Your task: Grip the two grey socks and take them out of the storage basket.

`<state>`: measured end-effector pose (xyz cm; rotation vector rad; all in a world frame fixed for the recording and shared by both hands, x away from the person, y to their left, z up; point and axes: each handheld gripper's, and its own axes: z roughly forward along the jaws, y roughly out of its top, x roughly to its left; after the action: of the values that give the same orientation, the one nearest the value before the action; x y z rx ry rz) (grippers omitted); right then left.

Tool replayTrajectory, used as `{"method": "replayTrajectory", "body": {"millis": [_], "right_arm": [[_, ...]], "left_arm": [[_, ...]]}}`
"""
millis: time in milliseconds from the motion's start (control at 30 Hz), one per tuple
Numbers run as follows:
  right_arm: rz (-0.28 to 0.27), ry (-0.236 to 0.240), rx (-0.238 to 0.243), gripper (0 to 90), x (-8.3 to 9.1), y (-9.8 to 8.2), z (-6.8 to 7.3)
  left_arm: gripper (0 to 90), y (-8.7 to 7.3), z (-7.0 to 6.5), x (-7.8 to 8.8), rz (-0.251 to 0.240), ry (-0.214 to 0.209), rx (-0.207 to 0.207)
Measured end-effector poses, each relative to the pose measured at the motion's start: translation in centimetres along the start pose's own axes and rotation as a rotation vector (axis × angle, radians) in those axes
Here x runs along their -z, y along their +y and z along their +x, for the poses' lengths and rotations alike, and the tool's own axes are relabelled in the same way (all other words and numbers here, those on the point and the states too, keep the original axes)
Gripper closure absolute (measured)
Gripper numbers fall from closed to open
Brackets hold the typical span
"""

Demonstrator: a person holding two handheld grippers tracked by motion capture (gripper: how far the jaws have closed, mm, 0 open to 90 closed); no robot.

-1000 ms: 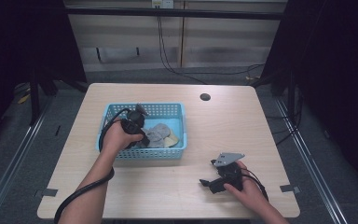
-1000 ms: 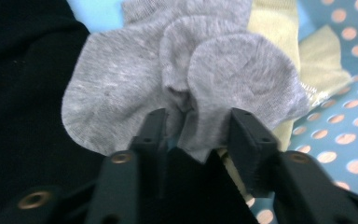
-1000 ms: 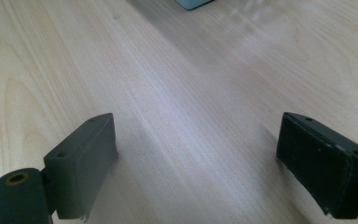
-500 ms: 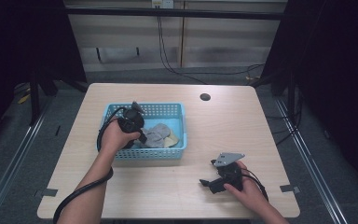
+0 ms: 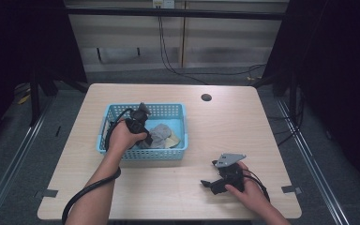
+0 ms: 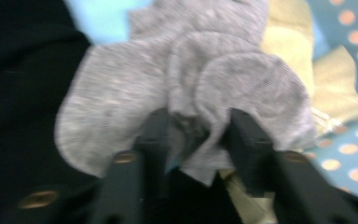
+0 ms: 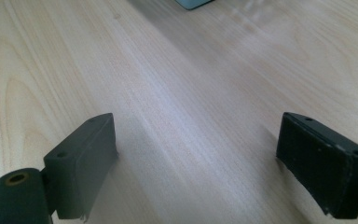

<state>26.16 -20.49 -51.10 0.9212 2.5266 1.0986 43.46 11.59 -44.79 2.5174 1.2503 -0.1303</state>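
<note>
Left gripper [image 5: 146, 134]: reached down into the blue basket [image 5: 115, 112]; in the left gripper view [image 6: 193, 140] its jaws had just been closing and were clenched on a fold of the grey sock.
Grey sock [image 6: 177, 84]: bunched between the left gripper's two black jaws, spilling over both of them; in the high view [image 5: 158, 136] it lay just past the jaw tips, inside the basket.
Yellow cloth [image 6: 289, 51]: under and beyond the grey sock, to the right of the left gripper's jaws in that gripper's own view; in the high view [image 5: 172, 139] a corner peeked out on the far side of the sock from the left hand.
Dark fabric [image 6: 23, 93]: to the left of the left gripper's jaws, touching the sock's edge; too blurred to tell more.
Left hand [image 5: 122, 137]: wrapped around the gripper's body, over the basket's near-left part.
Right gripper [image 5: 215, 183]: well apart from the basket, low over the table [image 5: 215, 122]; its own view [image 7: 196, 158] showed the jaws spread wide with bare wood between them, holding nothing.
Right hand [image 5: 248, 190]: behind that gripper, near the table's front edge.
Basket corner: a sliver ahead of the right gripper's jaws [image 7: 193, 3].
</note>
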Motion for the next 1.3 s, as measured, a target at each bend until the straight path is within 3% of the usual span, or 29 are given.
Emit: {"method": "replayTrajectory", "body": {"millis": [133, 233, 567, 800, 1033, 1300], "right_arm": [[0.001, 0.001, 0.000, 11.6, 0.0, 0.0, 0.0], [0.000, 0.002, 0.001, 11.5, 0.0, 0.0, 0.0], [-0.002, 0.001, 0.004, 11.5, 0.0, 0.0, 0.0], [-0.002, 0.000, 0.005, 11.5, 0.0, 0.0, 0.0], [-0.001, 0.000, 0.004, 11.6, 0.0, 0.0, 0.0], [-0.001, 0.000, 0.004, 11.6, 0.0, 0.0, 0.0]], "left_arm": [[81.3, 0.4, -0.4, 0.2, 0.033, 0.014, -0.011], [83.8, 0.4, -0.4, 0.7, 0.039, 0.008, -0.001], [84.4, 0.8, -0.7, 3.2, 0.041, 0.005, -0.028], [84.5, 1.3, -1.4, 5.9, 0.026, 0.015, -0.059], [84.4, 1.7, -1.8, 7.9, 0.048, 0.038, -0.096], [84.4, 1.7, -2.5, 9.0, 0.065, 0.028, -0.115]]}}
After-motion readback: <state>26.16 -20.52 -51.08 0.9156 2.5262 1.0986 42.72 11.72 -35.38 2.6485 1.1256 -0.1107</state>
